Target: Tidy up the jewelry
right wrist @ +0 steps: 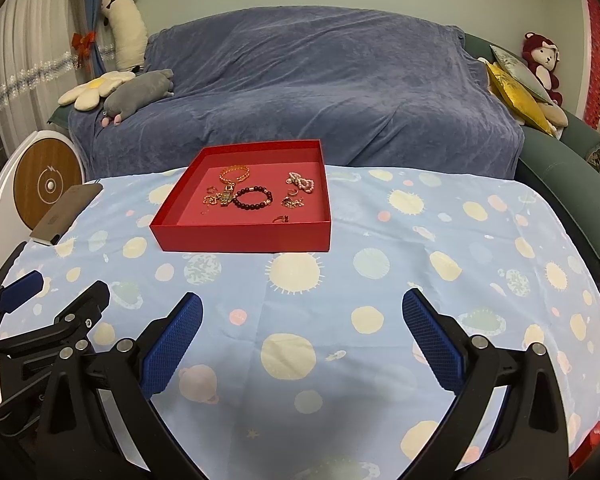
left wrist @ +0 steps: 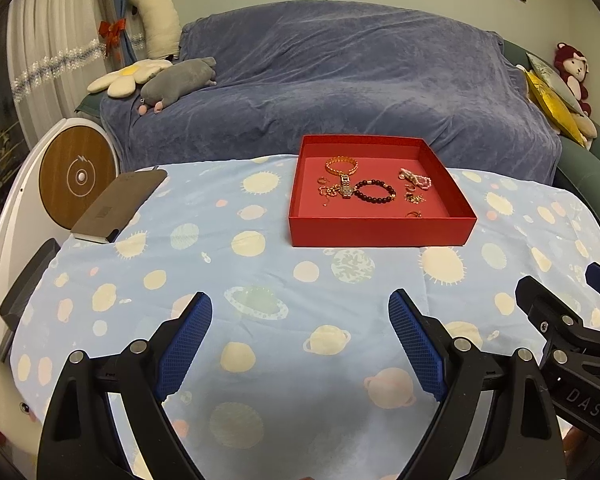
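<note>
A red tray (left wrist: 380, 233) (right wrist: 244, 236) stands at the far middle of the table. Inside lie a gold chain bracelet (left wrist: 342, 165) (right wrist: 234, 173), a dark bead bracelet (left wrist: 374, 191) (right wrist: 253, 198), a pink pearl piece (left wrist: 416, 178) (right wrist: 301, 182), a watch-like gold piece (left wrist: 345, 188) (right wrist: 227, 195) and several small gold rings and earrings. My left gripper (left wrist: 300, 316) is open and empty above the near tablecloth. My right gripper (right wrist: 302, 314) is open and empty too, beside the left one (right wrist: 56, 300).
The table carries a light blue planet-print cloth (left wrist: 260, 280) (right wrist: 380, 280). A brown flat case (left wrist: 120, 206) (right wrist: 66, 214) lies at the left edge. A blue-covered sofa (left wrist: 340, 80) with plush toys stands behind. A round white-and-wood device (left wrist: 76, 178) stands at left.
</note>
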`<state>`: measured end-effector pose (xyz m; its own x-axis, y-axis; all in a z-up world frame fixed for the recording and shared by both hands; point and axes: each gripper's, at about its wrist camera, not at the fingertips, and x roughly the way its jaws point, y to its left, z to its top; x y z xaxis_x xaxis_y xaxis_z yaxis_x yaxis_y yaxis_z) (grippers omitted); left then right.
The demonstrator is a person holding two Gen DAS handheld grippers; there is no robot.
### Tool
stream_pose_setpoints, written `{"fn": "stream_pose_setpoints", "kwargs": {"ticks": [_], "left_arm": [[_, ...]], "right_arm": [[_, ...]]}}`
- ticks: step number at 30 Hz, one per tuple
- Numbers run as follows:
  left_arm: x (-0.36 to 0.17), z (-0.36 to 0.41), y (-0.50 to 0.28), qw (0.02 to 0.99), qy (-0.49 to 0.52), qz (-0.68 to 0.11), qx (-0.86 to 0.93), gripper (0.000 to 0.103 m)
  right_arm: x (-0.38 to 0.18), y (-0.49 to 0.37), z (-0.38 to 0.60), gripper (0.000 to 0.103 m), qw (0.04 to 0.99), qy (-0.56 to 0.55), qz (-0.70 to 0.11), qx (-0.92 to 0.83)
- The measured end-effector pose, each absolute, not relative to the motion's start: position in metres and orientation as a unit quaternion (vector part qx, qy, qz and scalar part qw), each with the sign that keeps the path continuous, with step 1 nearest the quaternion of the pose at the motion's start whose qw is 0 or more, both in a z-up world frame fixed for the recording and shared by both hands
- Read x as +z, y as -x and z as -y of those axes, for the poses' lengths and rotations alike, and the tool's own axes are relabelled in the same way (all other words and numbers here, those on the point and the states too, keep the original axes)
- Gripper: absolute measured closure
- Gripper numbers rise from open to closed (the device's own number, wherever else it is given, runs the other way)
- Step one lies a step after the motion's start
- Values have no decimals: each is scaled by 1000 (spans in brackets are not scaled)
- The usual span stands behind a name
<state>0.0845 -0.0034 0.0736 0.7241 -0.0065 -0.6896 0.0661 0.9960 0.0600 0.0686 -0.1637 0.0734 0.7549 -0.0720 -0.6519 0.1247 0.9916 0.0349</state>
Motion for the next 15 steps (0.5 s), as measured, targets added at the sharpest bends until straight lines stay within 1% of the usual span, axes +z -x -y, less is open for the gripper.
{"fn": "stream_pose_setpoints", "kwargs": {"ticks": [15], "left_arm": [[73, 2, -82, 926, -33, -377, -2, 16]], "right_arm": [[75, -68, 161, 5, 936, -34, -346, -52]]}}
